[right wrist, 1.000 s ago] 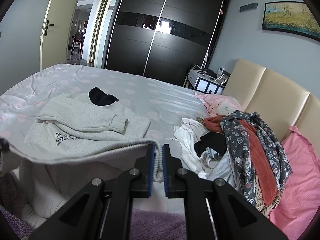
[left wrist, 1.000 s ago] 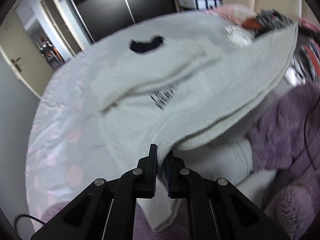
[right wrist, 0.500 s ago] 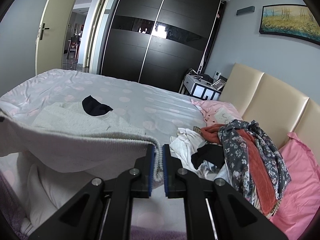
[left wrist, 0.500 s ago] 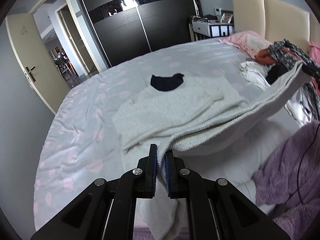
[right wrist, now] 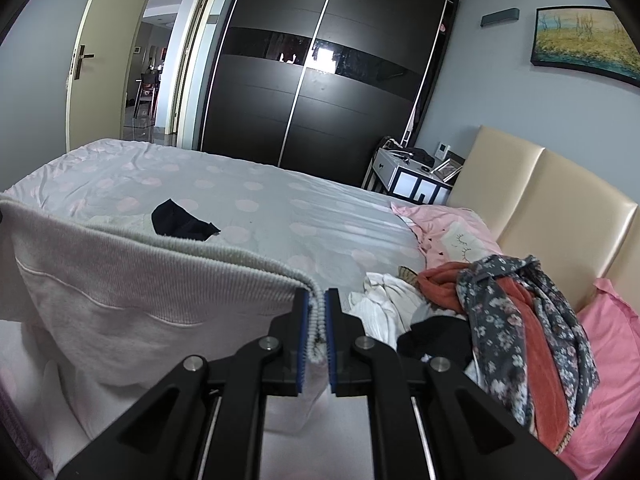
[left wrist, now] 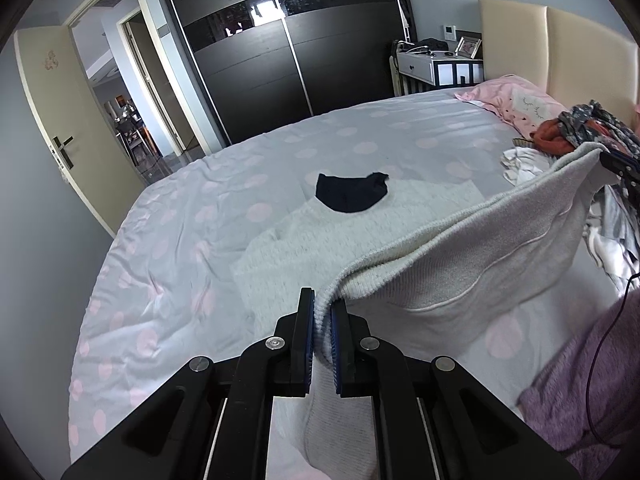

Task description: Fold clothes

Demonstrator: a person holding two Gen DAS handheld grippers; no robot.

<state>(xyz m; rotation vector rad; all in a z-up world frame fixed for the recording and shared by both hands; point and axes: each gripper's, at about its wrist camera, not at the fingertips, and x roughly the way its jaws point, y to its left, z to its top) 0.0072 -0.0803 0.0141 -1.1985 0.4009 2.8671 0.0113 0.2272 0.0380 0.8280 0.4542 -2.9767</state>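
- Left gripper [left wrist: 321,312]: black two-finger tool with blue pads [left wrist: 307,334], pressed nearly together on the ribbed hem of a pale grey knitted sweater [left wrist: 460,276]; fabric pinched between the pads, with more hanging down below them.
- Right gripper [right wrist: 316,312]: same black build, blue pads [right wrist: 305,330] closed tight on the other corner of the hem, knit bunched in the narrow gap.
- Between the two grips: hem stretched taut and lifted off the bed, running right and upward from the left fingers, left and slightly upward from the right fingers; lower body of the garment sagging beneath the raised edge.
- Just beyond the left fingertips: rest of the sweater lying flat on the grey bedsheet with pink dots [left wrist: 192,240], dark navy neck opening [left wrist: 350,196] farther ahead.
- Right of the right fingers: heap of unfolded clothes [right wrist: 500,320], white, orange and dark floral pieces, beside a pink pillow [right wrist: 608,356].
- Lower right of the left fingers: fuzzy purple fabric [left wrist: 580,380].
- Farther off: beige padded headboard [right wrist: 540,208], white nightstand [right wrist: 408,176].
- Farthest: dark sliding wardrobe [right wrist: 328,92], open cream door [left wrist: 68,128], framed landscape painting [right wrist: 584,40].
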